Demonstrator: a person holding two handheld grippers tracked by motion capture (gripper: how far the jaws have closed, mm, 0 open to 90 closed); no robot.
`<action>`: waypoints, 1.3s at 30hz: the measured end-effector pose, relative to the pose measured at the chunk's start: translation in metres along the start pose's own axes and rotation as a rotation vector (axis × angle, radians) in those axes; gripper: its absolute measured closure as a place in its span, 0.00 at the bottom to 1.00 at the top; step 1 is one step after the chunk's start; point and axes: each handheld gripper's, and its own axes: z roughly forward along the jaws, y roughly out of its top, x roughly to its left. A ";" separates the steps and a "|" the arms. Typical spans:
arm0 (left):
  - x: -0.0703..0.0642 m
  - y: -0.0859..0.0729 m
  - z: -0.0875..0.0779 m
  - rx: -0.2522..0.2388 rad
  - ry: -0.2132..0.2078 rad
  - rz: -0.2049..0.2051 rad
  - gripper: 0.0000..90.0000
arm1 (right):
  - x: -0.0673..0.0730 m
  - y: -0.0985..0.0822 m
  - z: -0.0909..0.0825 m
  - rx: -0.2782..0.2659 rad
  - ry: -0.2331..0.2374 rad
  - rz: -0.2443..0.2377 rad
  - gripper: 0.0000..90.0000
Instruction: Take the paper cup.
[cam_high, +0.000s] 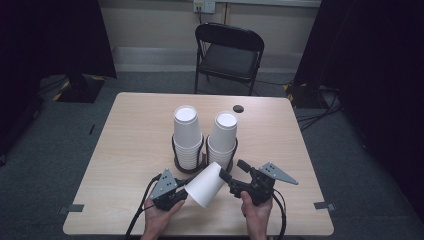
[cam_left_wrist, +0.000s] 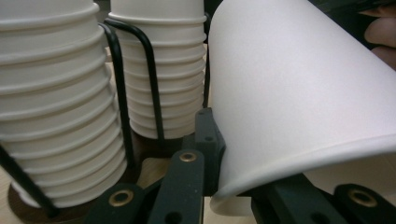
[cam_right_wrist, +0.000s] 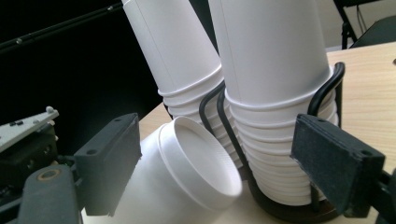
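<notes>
Since loose cup (cam_high: 206, 185) lies tilted near table (cam_high: 125, 150) front edge, my left gripper (cam_high: 181, 194) pinches its rim; right gripper (cam_high: 231, 175) spread wide at base; stacks (cam_high: 187, 135) fill rack (cam_high: 176, 150).

Left gripper (cam_high: 176, 191) — black body topped by a grey three-cornered plate carrying small dark fasteners; black cable trailing from its rear toward the table's near edge. In the left gripper view its linkage arms are matte black with brass-coloured pivot bushings and dark screw holes.

Right gripper (cam_high: 234, 172) — black body, grey three-cornered plate with a pointed tip, black cable looping below the hand. In the right gripper view its jaws are blocky black bars faced with coarse, rubbery pads; one brass-ringed pivot sits on the nearer arm.

Left hand (cam_high: 157, 216) and right hand (cam_high: 256, 210) — bare, no gloves, no sleeves visible on the forearms.
</notes>
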 end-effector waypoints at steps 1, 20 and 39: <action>0.001 0.001 -0.001 0.004 0.005 -0.001 0.95 | 0.000 0.000 -0.001 0.000 0.000 -0.004 0.17; 0.012 0.015 -0.009 0.126 -0.018 0.025 0.95 | -0.004 -0.012 -0.011 0.029 0.046 -0.090 0.14; 0.015 0.026 -0.006 0.248 -0.063 0.036 0.95 | 0.002 -0.020 -0.013 0.092 0.035 -0.303 0.15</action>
